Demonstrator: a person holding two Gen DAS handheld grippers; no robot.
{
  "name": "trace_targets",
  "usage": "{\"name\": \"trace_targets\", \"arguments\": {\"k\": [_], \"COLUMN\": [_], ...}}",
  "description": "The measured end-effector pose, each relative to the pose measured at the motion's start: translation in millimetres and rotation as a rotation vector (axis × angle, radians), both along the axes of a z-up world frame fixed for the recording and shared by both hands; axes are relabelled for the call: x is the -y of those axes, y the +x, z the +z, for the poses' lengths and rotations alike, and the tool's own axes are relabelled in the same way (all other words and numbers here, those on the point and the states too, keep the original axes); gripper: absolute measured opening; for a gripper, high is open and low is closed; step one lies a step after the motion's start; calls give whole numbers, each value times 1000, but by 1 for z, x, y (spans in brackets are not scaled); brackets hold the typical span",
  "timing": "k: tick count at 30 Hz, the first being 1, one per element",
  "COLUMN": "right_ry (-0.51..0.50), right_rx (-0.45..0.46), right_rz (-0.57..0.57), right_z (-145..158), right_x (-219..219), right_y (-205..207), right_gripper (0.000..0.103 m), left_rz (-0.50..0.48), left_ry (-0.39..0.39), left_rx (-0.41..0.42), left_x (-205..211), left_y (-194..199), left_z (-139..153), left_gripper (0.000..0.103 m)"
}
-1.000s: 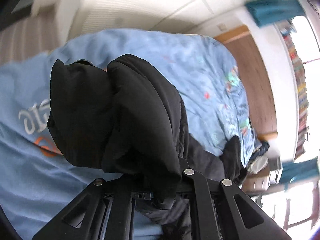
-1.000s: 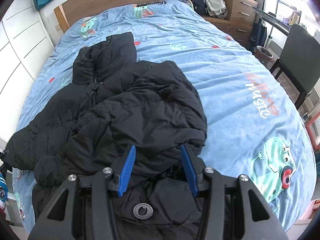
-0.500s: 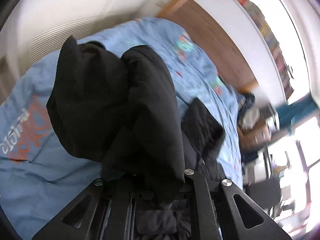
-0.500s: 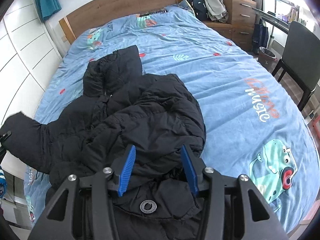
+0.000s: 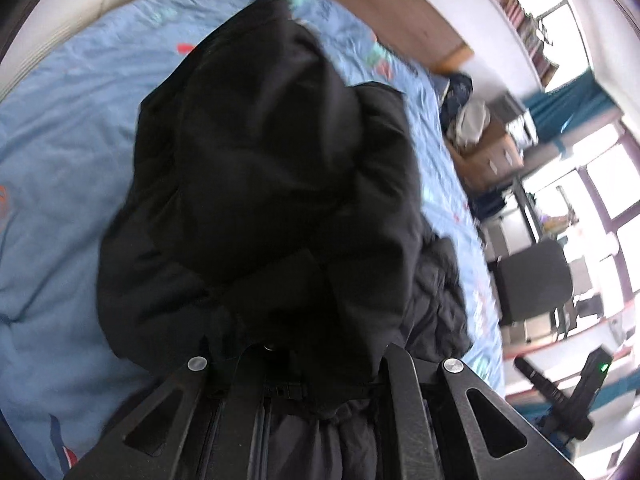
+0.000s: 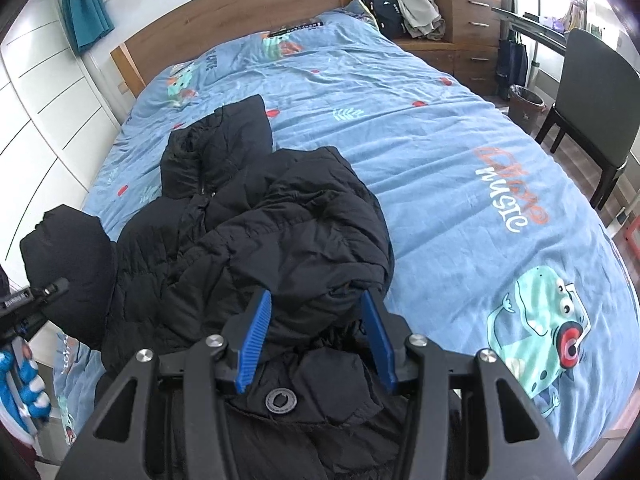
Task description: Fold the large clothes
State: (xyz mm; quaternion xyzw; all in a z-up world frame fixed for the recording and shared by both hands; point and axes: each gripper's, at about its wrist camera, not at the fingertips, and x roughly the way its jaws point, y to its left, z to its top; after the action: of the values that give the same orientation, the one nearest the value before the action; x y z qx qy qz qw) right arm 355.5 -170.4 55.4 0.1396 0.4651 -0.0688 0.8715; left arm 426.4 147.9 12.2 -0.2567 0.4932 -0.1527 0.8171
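A black puffer jacket [image 6: 256, 248] lay crumpled on the blue printed bedspread [image 6: 460, 184] of the bed, its hood [image 6: 224, 140] toward the wooden headboard [image 6: 240, 12] and its hem toward the foot, so that its long axis ran along the bed. The right tool [image 6: 316, 338] hung over the hem end, its blue pads [image 6: 254, 340] parted on either side of a bunched fold beside a snap button [image 6: 281, 399]; whether the pads pressed that fold could not be told. The left tool [image 5: 316, 364] was clenched on a sleeve [image 6: 68, 264], which in the right wrist view stood lifted off the bedspread at the jacket's left edge, out to the side of the body and joined to it at the shoulder. In the left wrist view the sleeve's bulk [image 5: 260, 184] filled the frame ahead of the tool, with the jacket body [image 5: 436, 304] lower right and a chair [image 5: 532, 280] and desk beyond. The relation governing the coming move appeared to be this: the sleeve lay outboard of the body, on the left hand's side, so the fold would probably carry it inward across the long axis toward the right tool, which was nearer the hem. A bulky sleeve might spring back once laid down.
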Motion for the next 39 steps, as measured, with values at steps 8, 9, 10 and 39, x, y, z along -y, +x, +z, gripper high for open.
{"name": "trace_targets", "arguments": {"k": [8,9,10,39], "right_ry": [3,5,6,-11], "right_rx": [-22,-24,-27,22], "right_rz": [21,22,27,355], "right_z": [-11,-12,-13,7], "right_x": [-7,-8,-9,-131], "right_y": [-5,-5,-6,46], "right_gripper": [46,46,46,46], "left_rz": [-52,-58,-63,-11], "left_ry": [34,35,32,155], "left_rx": [-73,-80,-86,-37], "left_x": [23,23,24,-35], "left_y": [-12,-12,-14,-28], "left_z": [-25,-28,-30,-8], "left_gripper": [15,17,18,49]}}
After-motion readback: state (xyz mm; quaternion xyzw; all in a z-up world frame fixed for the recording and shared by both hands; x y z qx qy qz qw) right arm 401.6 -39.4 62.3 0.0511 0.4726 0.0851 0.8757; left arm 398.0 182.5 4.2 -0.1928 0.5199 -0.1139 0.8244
